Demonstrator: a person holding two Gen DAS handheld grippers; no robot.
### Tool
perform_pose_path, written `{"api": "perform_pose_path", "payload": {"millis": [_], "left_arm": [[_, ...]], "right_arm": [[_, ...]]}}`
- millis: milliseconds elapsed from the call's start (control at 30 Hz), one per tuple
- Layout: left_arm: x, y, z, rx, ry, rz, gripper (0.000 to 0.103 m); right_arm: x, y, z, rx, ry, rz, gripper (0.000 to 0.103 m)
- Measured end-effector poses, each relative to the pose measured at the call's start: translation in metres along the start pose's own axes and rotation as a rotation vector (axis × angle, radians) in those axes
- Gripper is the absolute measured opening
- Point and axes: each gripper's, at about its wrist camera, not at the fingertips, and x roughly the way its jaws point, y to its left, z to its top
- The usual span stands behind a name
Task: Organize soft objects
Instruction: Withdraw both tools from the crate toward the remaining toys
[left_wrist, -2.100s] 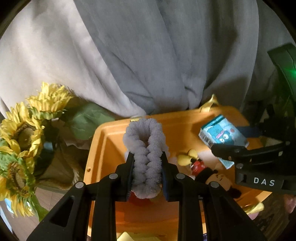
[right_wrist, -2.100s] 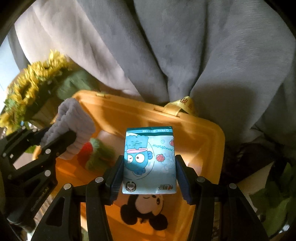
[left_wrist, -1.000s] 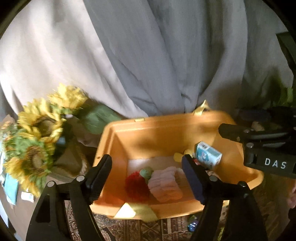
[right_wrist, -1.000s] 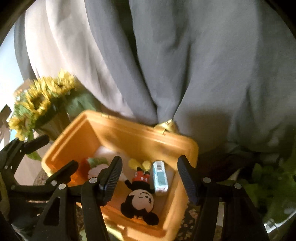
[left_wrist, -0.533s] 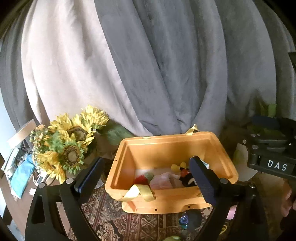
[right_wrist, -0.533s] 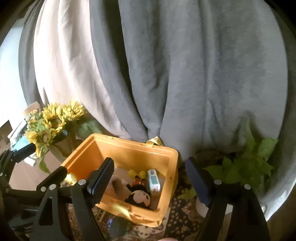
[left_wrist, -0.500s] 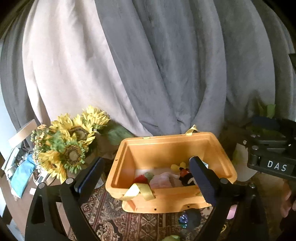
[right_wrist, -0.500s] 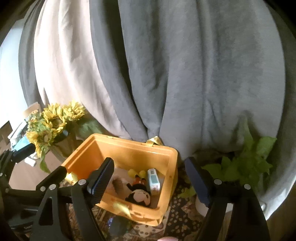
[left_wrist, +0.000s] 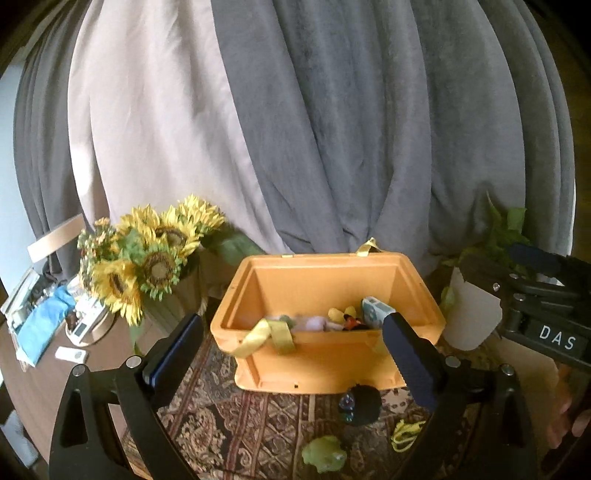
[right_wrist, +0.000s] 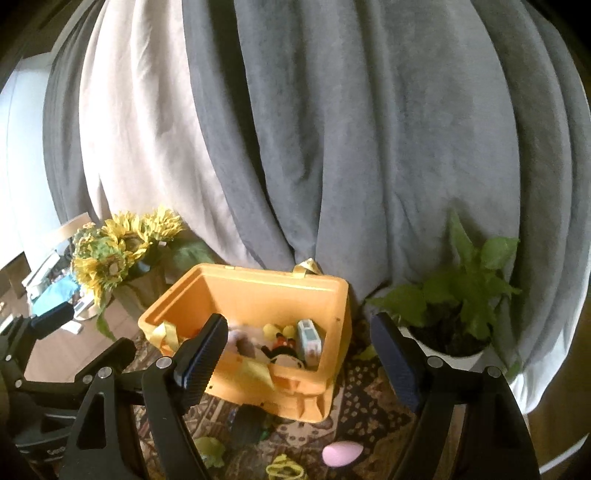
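An orange bin (left_wrist: 317, 365) (right_wrist: 295, 391) stands on a patterned rug. Inside lie a pale fluffy scrunchie (left_wrist: 312, 323), a Mickey plush (right_wrist: 284, 350) and a blue tissue pack (left_wrist: 373, 308) (right_wrist: 308, 339). My left gripper (left_wrist: 291, 354) is open and empty, held back from the bin's near side. My right gripper (right_wrist: 299, 365) is open and empty, above and in front of the bin. On the rug in front lie a green soft toy (left_wrist: 325, 454) (right_wrist: 210, 452), a black object (left_wrist: 360, 404), a yellow band (left_wrist: 406, 435) (right_wrist: 284, 470) and a pink egg-shaped item (right_wrist: 341, 454).
A sunflower bouquet (left_wrist: 147, 254) (right_wrist: 114, 254) stands left of the bin. A potted green plant (right_wrist: 458, 306) in a white pot stands to its right. Grey and beige curtains hang behind. A wooden table with small clutter (left_wrist: 55, 325) is at far left.
Both grippers let go of the scrunchie and tissue pack into the bin, opened wide, and pulled back and up. The bin now looks smaller and the rug items show.
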Motion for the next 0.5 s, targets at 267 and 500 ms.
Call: {"api": "perform_pose_path", "payload": {"millis": [267,500], "left_arm": [[-0.012,-0.002,-0.026,0.000,0.020,-0.009,0.100],[-0.015,-0.003,-0.045,-0.002,0.044,-0.007,0.100]], "right_arm": [[-0.004,-0.002,-0.028,0.026,0.043,0.020,0.080],[0.000,-0.005,-0.050,0.047,0.093,0.020,0.080]]}}
